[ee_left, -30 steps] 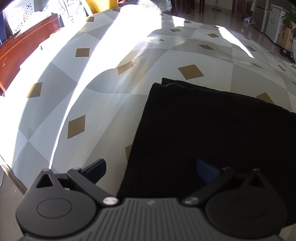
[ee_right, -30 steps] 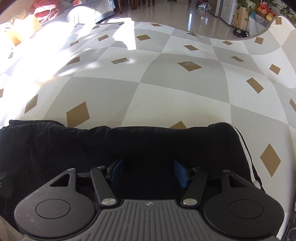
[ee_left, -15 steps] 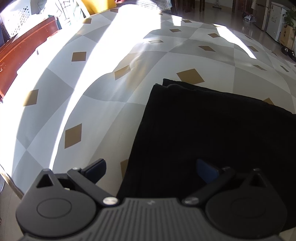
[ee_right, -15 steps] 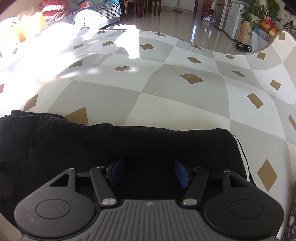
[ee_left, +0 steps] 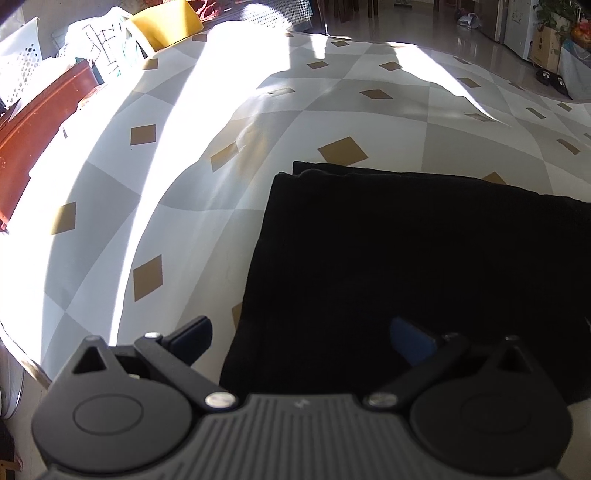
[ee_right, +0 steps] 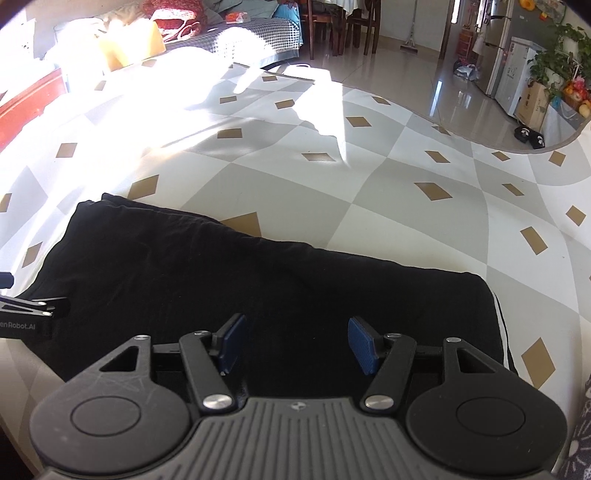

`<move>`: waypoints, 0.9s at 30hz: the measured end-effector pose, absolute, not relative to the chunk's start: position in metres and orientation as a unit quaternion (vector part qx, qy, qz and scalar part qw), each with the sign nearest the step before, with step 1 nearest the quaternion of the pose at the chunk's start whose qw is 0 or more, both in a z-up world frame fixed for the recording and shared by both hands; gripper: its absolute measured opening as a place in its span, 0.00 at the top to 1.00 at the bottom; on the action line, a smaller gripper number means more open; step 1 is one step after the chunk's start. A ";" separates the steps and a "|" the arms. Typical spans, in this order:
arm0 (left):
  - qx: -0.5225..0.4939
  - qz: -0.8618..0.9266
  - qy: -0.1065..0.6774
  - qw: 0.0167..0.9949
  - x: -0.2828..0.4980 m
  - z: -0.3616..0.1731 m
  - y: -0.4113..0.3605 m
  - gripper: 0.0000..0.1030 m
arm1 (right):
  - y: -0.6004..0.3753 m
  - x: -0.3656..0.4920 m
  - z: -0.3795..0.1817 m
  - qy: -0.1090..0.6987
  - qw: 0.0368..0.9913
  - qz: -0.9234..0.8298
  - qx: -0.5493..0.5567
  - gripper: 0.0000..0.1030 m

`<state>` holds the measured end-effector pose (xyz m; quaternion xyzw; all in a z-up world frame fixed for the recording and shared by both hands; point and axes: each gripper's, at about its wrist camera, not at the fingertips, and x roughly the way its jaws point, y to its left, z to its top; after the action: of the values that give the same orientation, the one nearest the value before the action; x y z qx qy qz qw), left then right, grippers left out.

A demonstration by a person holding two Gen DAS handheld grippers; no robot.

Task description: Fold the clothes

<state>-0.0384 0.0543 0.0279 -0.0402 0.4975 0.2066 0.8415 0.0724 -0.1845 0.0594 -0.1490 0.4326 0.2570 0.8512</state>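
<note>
My left gripper [ee_left: 301, 341] is spread wide over the near left edge of the folded black garment [ee_left: 417, 266], and my right gripper [ee_right: 295, 345] hangs above its right half with its blue pads [ee_right: 364, 345] apart, gripping nothing. The garment lies flat on a tablecloth [ee_right: 388, 192] of grey and white checks with tan diamonds, sunlit on the left. Beyond are a glossy tiled floor [ee_right: 436, 92], dark wooden chairs [ee_right: 332, 27] and a leafy plant [ee_right: 557, 51].

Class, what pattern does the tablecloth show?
The tablecloth has grey and white checks with tan diamonds; clearest in the right wrist view.
</note>
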 end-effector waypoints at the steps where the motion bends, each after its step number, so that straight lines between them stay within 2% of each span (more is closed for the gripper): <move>1: -0.043 0.204 0.498 0.842 -0.039 0.031 0.055 0.00 | -0.182 0.069 0.059 0.438 0.846 0.264 -0.151 0.43; 15: -0.021 0.178 0.480 0.859 -0.039 0.078 0.072 0.00 | -0.137 0.006 0.064 0.414 0.822 0.347 -0.182 0.43; 27: -0.058 0.190 0.500 0.843 -0.042 0.057 0.095 0.00 | -0.103 -0.030 0.050 0.398 0.803 0.390 -0.211 0.43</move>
<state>-0.0416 0.0955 0.0572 -0.0582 0.4998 0.1905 0.8430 -0.0298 -0.1029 0.0496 -0.2109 0.3979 0.3902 0.8031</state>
